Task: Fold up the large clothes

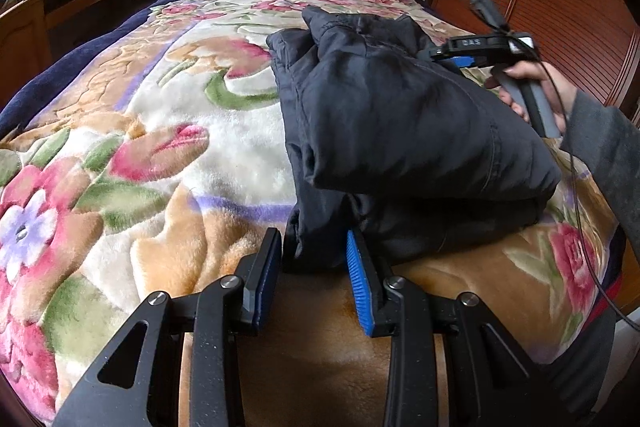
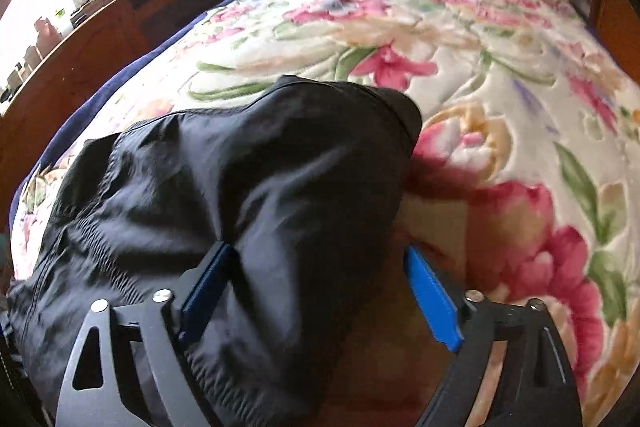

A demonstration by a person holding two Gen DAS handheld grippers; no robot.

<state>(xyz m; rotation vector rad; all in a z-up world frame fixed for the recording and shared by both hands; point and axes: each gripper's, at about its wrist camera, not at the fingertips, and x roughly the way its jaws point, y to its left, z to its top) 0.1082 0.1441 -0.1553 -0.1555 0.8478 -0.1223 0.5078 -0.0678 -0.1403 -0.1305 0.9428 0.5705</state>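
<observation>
Two grippers are seen at a dark jacket (image 1: pixel 400 115) bunched on the floral blanket (image 1: pixel 160 131) of the bed. The left gripper (image 1: pixel 314 259) fingers are spread around its near edge; the right gripper (image 2: pixel 316 291) fingers are released, parted over the fabric.
</observation>
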